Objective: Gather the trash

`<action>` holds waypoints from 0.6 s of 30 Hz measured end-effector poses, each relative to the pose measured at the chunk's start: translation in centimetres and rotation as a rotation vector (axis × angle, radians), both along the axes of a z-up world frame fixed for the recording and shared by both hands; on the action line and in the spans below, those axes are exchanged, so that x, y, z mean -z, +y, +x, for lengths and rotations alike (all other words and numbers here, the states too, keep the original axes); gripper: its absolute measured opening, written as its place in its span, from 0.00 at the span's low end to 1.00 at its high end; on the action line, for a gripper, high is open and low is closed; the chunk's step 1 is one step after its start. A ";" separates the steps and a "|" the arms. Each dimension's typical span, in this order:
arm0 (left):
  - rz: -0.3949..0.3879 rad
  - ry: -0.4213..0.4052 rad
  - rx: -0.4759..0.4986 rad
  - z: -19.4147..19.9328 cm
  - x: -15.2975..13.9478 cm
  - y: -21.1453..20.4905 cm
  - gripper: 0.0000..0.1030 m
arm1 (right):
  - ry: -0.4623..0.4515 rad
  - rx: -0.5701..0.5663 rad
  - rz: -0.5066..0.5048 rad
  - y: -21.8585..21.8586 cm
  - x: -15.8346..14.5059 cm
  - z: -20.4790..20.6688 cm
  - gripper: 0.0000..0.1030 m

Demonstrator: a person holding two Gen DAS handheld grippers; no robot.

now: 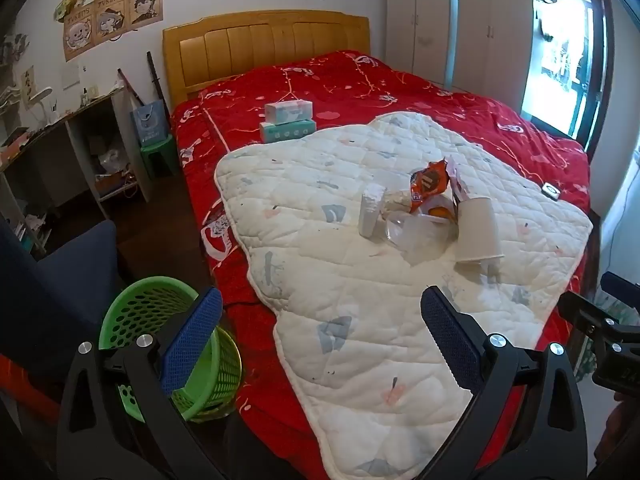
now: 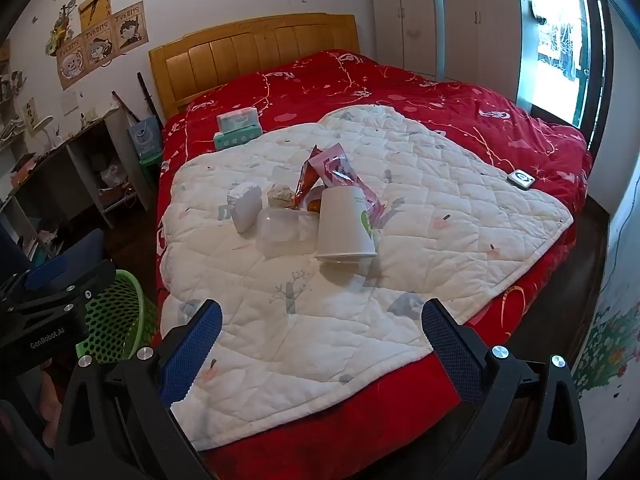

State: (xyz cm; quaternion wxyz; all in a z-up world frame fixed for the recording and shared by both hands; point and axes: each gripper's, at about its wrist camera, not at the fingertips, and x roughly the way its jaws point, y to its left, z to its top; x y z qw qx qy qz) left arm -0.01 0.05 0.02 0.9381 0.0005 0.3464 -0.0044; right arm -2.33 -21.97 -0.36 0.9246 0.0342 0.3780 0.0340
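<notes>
Left wrist view shows my left hand-held gripper (image 1: 320, 334) spread wide with nothing between its blue pads, hanging over the near edge of the bed (image 1: 460, 92). My right hand-held gripper (image 2: 322, 334) is likewise released and empty, above the foot edge of the white quilt (image 2: 440, 216) that lies across the red cover.

As far as I can judge, nothing has been collected yet. All the trash sits in one cluster near the middle of the quilt: an overturned white paper cup (image 2: 346, 226) nearest me, a clear plastic container (image 2: 276, 226) just beside it on its left, a white crumpled packet (image 2: 245, 208) standing at the left end, a beige crumpled wad (image 2: 281, 197) behind the container, and an orange-and-pink snack wrapper (image 2: 332, 174) leaning up behind the cup. These touch or overlap one another, so I cannot tell whether smaller bits lie underneath.

The green basket (image 1: 160, 320) stands on the floor beside the left edge of the bed, close under my left gripper; what I can see of its inside looks empty, though part is hidden.

So the whole job remains: each piece must be picked up and dropped in the basket. Two tissue boxes (image 1: 288, 122) near the headboard and a small white device (image 2: 521, 179) by the right edge look like belongings, not trash, I'd guess.
</notes>
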 end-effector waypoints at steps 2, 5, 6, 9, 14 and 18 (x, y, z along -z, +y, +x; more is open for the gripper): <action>-0.001 -0.001 0.000 0.0 0.0 0.1 0.95 | -0.001 -0.002 0.000 0.0 0.0 0.0 0.94; -0.004 0.001 -0.003 0.1 0.1 0.3 0.95 | 0.002 -0.003 0.003 0.0 -0.1 0.0 0.94; -0.006 0.002 -0.003 0.1 0.1 0.4 0.95 | 0.002 -0.001 0.000 0.0 -0.1 0.0 0.94; 0.001 -0.001 -0.001 0.0 -0.3 0.5 0.95 | 0.001 -0.002 0.000 0.0 -0.1 -0.1 0.94; 0.002 -0.009 -0.005 -0.1 -0.4 0.5 0.95 | 0.000 -0.003 0.000 0.1 -0.3 0.0 0.94; 0.003 -0.008 -0.005 -0.2 -0.4 0.4 0.95 | -0.002 -0.002 0.000 0.1 -0.2 0.0 0.94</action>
